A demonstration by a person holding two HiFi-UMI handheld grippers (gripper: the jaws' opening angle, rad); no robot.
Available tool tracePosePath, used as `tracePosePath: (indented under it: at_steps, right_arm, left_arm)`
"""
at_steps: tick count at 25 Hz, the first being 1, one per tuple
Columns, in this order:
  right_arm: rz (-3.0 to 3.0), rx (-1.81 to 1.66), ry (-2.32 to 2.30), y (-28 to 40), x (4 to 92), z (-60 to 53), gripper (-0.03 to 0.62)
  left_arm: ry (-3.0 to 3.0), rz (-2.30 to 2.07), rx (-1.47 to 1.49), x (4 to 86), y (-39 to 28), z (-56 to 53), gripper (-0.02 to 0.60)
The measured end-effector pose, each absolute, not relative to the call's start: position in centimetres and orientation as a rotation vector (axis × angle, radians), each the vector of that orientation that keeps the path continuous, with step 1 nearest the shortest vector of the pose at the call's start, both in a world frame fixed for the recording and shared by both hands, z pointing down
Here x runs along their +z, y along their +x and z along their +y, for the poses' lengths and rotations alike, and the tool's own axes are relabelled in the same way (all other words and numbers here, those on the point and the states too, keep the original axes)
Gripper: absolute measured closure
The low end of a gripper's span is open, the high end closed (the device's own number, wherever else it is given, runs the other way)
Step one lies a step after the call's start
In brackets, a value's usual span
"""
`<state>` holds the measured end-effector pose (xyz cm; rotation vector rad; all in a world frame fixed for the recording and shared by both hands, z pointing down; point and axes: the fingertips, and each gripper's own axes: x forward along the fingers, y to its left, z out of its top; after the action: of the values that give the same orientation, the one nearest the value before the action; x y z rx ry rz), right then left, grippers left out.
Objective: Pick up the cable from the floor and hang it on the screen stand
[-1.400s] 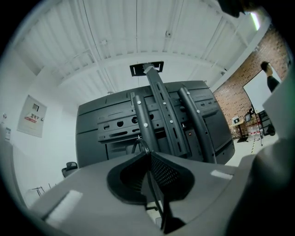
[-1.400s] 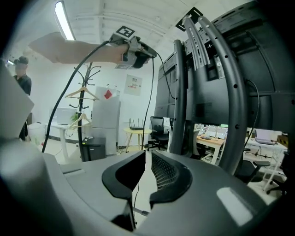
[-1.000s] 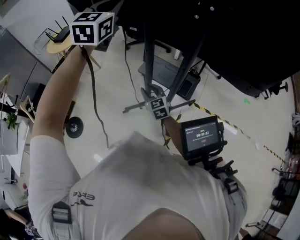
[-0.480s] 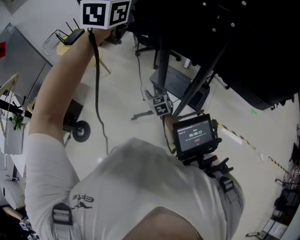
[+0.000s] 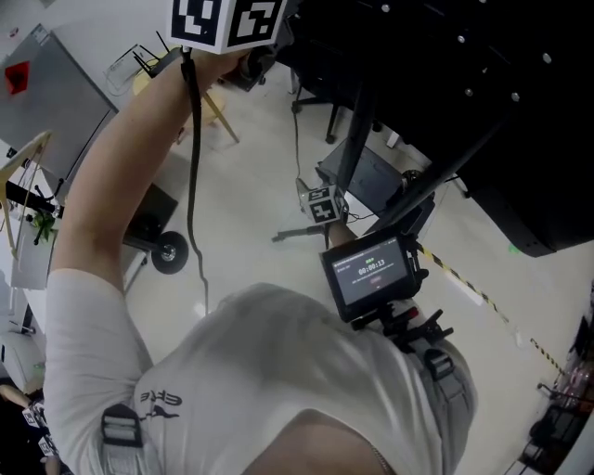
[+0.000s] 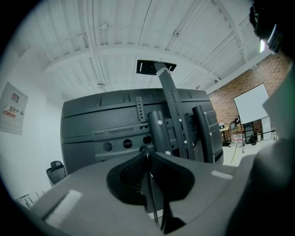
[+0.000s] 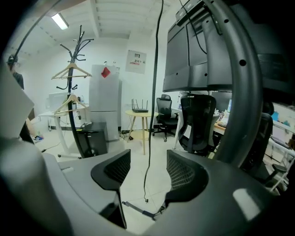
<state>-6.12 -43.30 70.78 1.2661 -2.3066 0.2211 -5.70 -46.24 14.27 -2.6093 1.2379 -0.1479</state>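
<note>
While the left gripper (image 6: 148,156) pinches the cable (image 5: 192,148) up by the screen (image 6: 92,124), the right gripper (image 7: 147,173) has just been opening, its jaws wide apart and empty.

Small screen (image 5: 371,271) by the person's right forearm: timer digits, seemingly 00:00:13; the line above them is too small to read. Shirt logo (image 5: 162,401): stylised letters, upside down, unreadable. Left cube (image 5: 227,20), right cube (image 5: 322,204): black-and-white square codes only. Wall notice (image 6: 14,108), wall sign (image 7: 135,58): print too small.
</note>
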Motion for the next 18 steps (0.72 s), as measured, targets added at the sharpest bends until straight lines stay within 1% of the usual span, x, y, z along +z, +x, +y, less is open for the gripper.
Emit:
tracePosePath:
  at_steps: [3, 9, 14, 17, 18]
  right_arm:
    - [-2.308, 0.228, 1.247, -5.9, 72.1, -43.7, 0.335]
    - [-2.329, 0.258, 1.144, -8.1, 74.9, -42.2, 0.370]
    - [-2.326, 0.222, 1.147, -10.7, 74.7, -42.1, 0.475]
    - [-2.307, 0.195, 1.174, -11.4, 74.2, -42.3, 0.559]
    - [-2.301, 0.197, 1.185, -11.2, 74.1, -42.2, 0.563]
  left_arm:
    - [-2.628, 1.215, -0.132, 14.3, -5.7, -46.0, 0.555]
    - [-2.651, 1.180, -0.106, 14.3, -5.9, -45.7, 0.555]
    - [-2.661, 1.158, -0.087, 14.2, -6.1, -45.6, 0.555]
    - [-2.667, 1.143, -0.077, 14.1, -6.3, -45.6, 0.555]
    - [-2.669, 1.138, -0.073, 14.1, -6.4, -45.5, 0.555]
